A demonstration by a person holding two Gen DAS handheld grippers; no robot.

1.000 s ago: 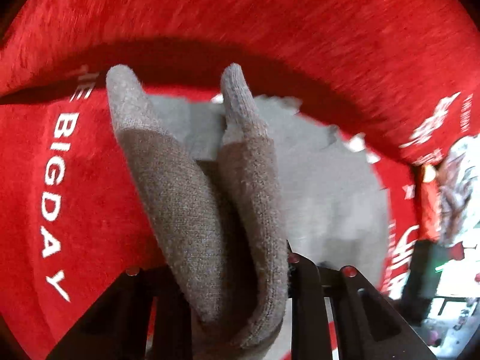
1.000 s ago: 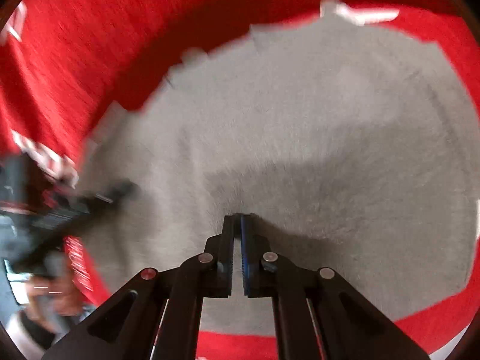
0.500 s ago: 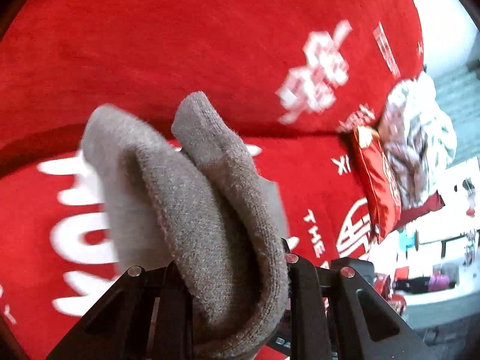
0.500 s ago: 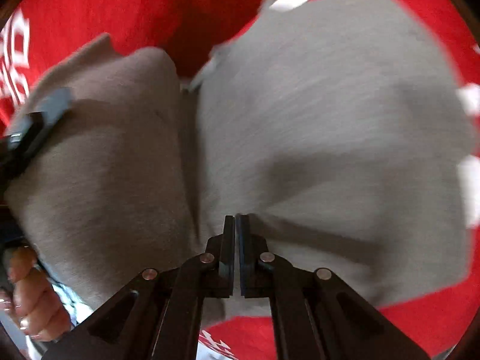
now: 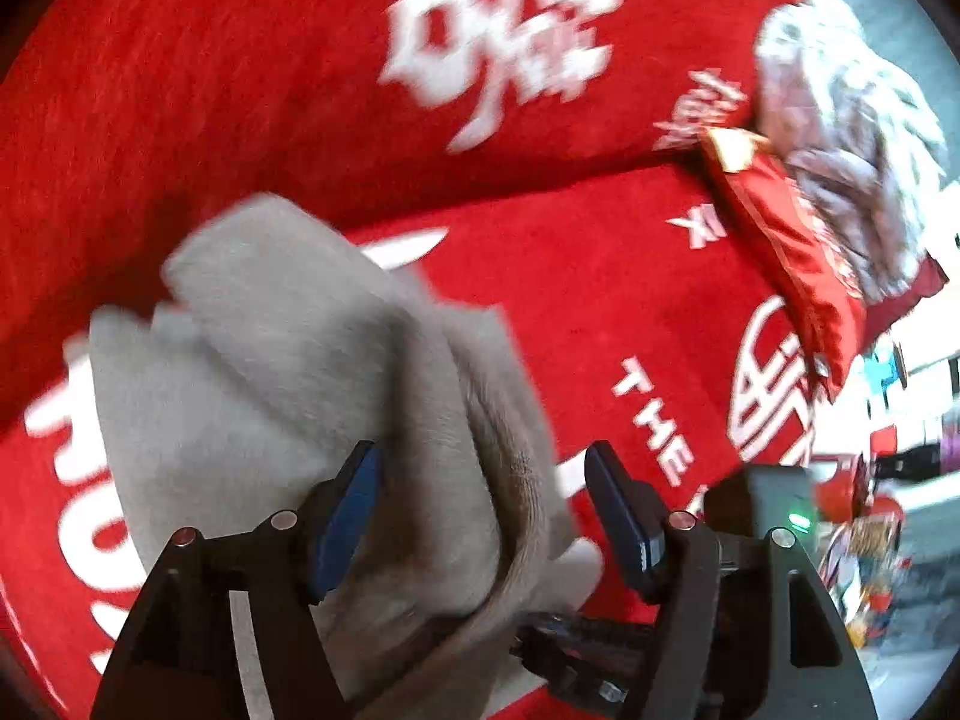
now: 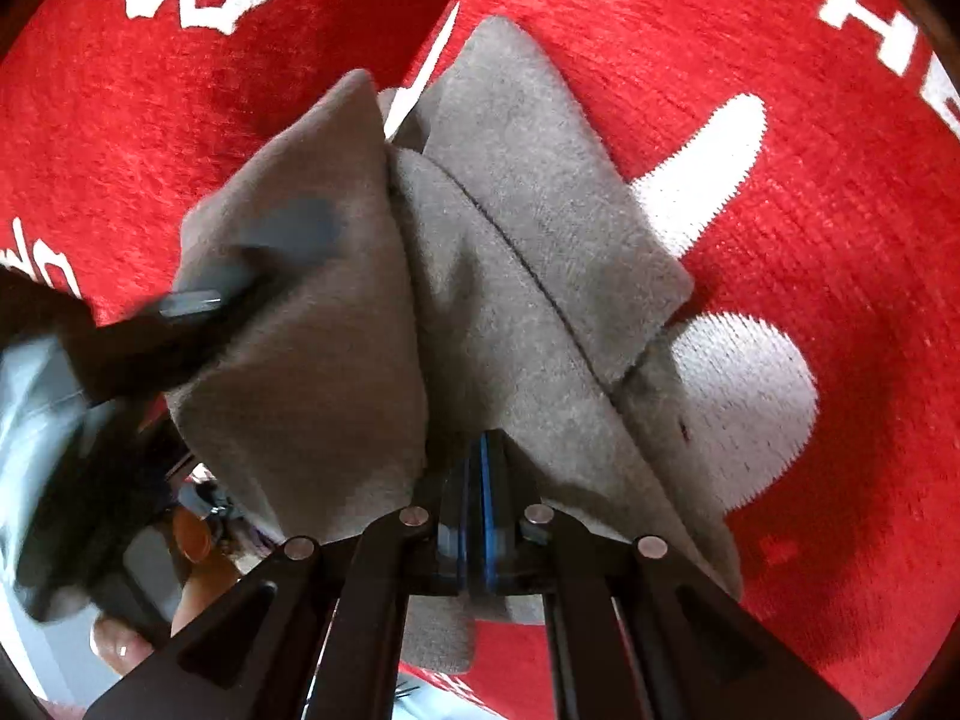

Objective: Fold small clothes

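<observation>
Red plush fabric with white woven lettering (image 5: 576, 276) covers the whole work surface, seat and backrest alike; we read "THE" to the right of the garment in both wrist views. At the far right of the left wrist view we note a red satin cushion with a gold edge (image 5: 786, 252) and a crumpled pale patterned cloth (image 5: 852, 90) behind it, well apart from the work.

We identify the task item as a small grey-brown knitted garment (image 5: 288, 360), bunched into thick overlapping folds and lying on the red fabric.

Left gripper (image 5: 480, 480): we see its jaws spread and opening. The garment lies between the blue pads. The left pad (image 5: 348, 516) sits against the knit; the right pad (image 5: 618, 516) stands clear of it, with red fabric visible in the gap.

Right gripper (image 6: 477, 480): we see its blue pads drawn together with almost no gap. Their tips are tucked under a fold of the grey-brown garment (image 6: 510, 252), so we cannot confirm whether cloth is pinched between them.

In the right wrist view, the left gripper appears blurred at the left edge (image 6: 198, 300), one finger laid across the garment, with the person's hand (image 6: 174, 576) below it.
</observation>
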